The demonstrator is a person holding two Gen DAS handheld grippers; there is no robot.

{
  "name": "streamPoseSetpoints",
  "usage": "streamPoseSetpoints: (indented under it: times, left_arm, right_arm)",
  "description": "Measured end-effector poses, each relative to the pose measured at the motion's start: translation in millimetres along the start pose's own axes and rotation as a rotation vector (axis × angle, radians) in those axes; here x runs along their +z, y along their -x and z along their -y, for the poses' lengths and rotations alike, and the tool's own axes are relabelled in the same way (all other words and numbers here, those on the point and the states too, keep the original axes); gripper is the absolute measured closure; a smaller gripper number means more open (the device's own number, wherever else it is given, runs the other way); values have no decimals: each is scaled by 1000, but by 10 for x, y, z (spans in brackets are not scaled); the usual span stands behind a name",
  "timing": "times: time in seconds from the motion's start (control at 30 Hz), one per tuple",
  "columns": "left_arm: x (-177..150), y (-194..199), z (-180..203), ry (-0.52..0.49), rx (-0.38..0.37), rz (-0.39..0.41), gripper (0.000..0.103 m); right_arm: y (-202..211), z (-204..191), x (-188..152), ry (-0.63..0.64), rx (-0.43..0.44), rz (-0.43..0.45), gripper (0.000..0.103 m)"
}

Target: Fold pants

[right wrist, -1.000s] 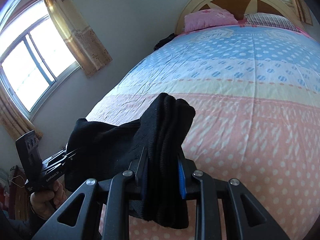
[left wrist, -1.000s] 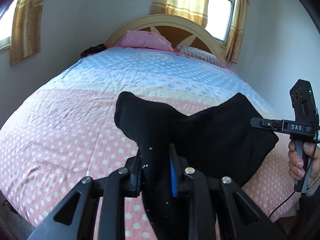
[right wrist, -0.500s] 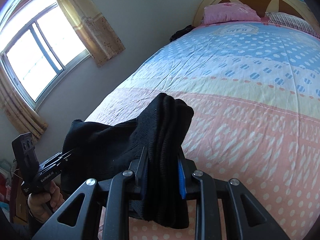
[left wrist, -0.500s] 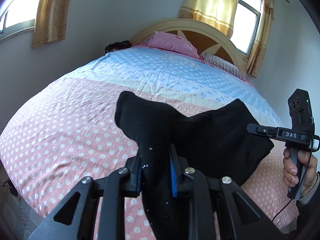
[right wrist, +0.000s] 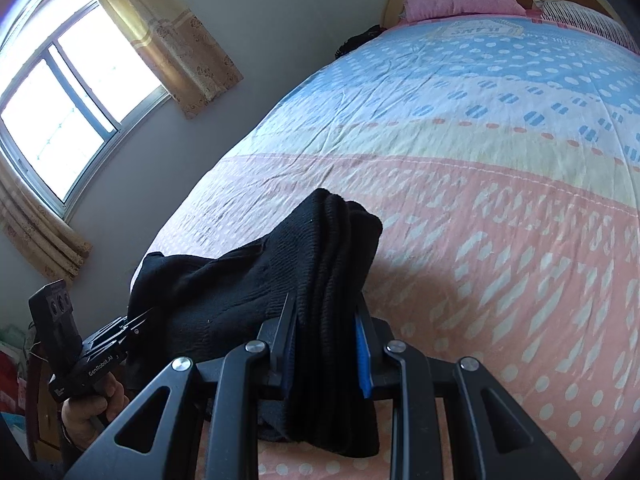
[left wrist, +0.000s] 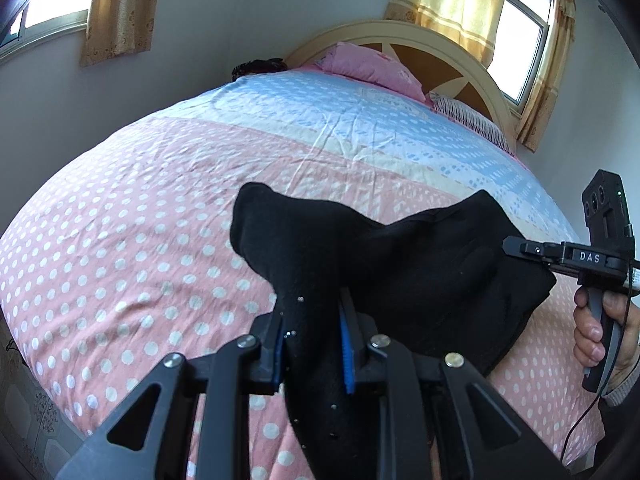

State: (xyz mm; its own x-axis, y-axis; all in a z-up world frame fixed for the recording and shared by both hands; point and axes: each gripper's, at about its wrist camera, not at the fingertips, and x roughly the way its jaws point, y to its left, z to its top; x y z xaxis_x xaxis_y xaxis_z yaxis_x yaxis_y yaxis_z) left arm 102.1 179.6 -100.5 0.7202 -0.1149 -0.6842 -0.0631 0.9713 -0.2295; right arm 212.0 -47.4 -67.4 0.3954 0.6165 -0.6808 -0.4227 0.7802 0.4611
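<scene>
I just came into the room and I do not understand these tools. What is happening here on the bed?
A person is folding black pants over a bed with a dotted pink and blue cover. Each hand holds a two-finger gripper. The left gripper and the right gripper are each clamped on a bunched part of the pants, which hang between them above the near end of the bed.

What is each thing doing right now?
Black pants: bunched, held up between both grippers above the bed.
Left gripper: shut on the pants.
Right gripper: shut on the pants.
Bed: made, cover lightly wrinkled.
Curtains: drawn aside.
</scene>
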Motion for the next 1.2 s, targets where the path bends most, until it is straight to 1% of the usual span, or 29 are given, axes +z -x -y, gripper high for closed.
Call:
streamPoseSetpoints:
  times: [0.1, 0.17, 0.23, 0.33, 0.4, 0.47, 0.5, 0.57, 0.63, 0.7, 0.77, 0.83, 0.87, 0.97, 1.07, 1.13, 1.2]
  left_arm:
    - [-54, -74, -36, 4, 22, -20, 72]
    - [-84, -91, -70, 9, 35, -21, 64]
    - [-96, -96, -65, -6, 61, -15, 59]
    - [-136, -99, -60, -16, 81, -9, 53]
    - [-162, -115, -68, -25, 99, -7, 47]
    - [-178, -119, -95, -21, 119, 5, 33]
    - [-187, -121, -123, -16, 122, 5, 30]
    - [-204, -117, -184, 7, 129, 9, 17]
    - [-217, -107, -220, 18, 135, 14, 14]
    - [-218, -101, -212, 12, 150, 16, 11]
    - [-238, -69, -207, -2, 178, 22, 6]
    - [-259, -43, -227, -4, 209, 30, 2]
    - [-274, -25, -243, 3, 211, 33, 2]
    - [-291, 98, -246, 32, 236, 50, 2]
    - [-272, 302, -138, 4, 258, 96, 2]
    - [-242, 459, -55, 2, 237, 135, 2]
    - [-211, 639, 48, 0, 213, 181, 2]
  right_arm:
    - [-69, 90, -29, -20, -2, -16, 77]
    - [-85, 132, -44, -27, -12, -16, 75]
    - [-112, 155, -57, -27, -21, -28, 75]
    - [-139, 187, -65, -36, -29, -35, 74]
    - [-161, 211, -68, -48, -37, -38, 71]
    - [-165, 219, -86, -41, -65, -31, 62]
    - [-154, 226, -101, -41, -74, -21, 60]
    - [-129, 259, -131, -59, -79, -8, 49]
    - [-76, 322, -164, -86, -96, 11, 43]
    - [22, 396, -202, -119, -93, 38, 43]
    - [132, 456, -235, -140, -101, 67, 41]
    - [269, 513, -270, -157, -166, 107, 41]
    - [340, 547, -289, -167, -184, 120, 41]
    - [601, 600, -374, -196, -175, 158, 41]
    - [886, 505, -496, -159, -210, 198, 41]
    - [1081, 418, -600, -142, -219, 218, 41]
    - [1301, 261, -724, -111, -251, 246, 41]
